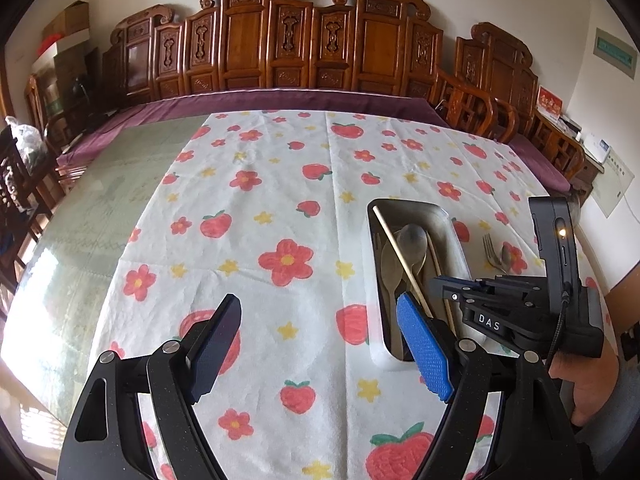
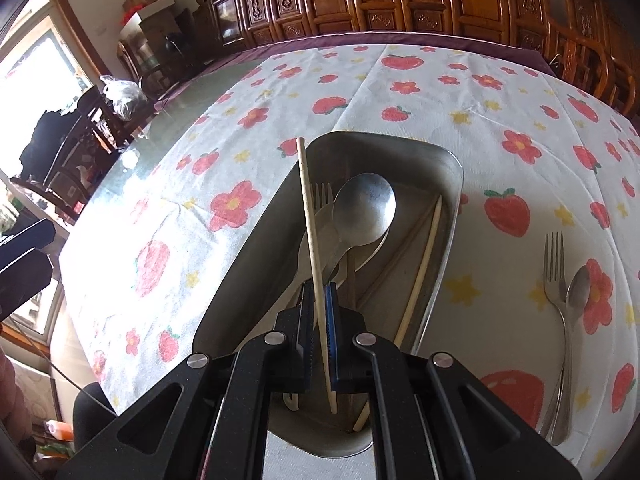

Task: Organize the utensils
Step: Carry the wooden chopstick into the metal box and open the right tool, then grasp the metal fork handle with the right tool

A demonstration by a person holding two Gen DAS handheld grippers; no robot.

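Note:
A metal tray sits on the flowered cloth; it also shows in the left wrist view. In it lie a large spoon, a fork and one chopstick. My right gripper is shut on a second chopstick and holds it over the tray, tip pointing away. In the left wrist view the right gripper hovers over the tray's near end. My left gripper is open and empty above the cloth, left of the tray. A fork and a spoon lie on the cloth right of the tray.
The cloth covers part of a glass-topped table. Carved wooden chairs line the far edge. More chairs and boxes stand at the left.

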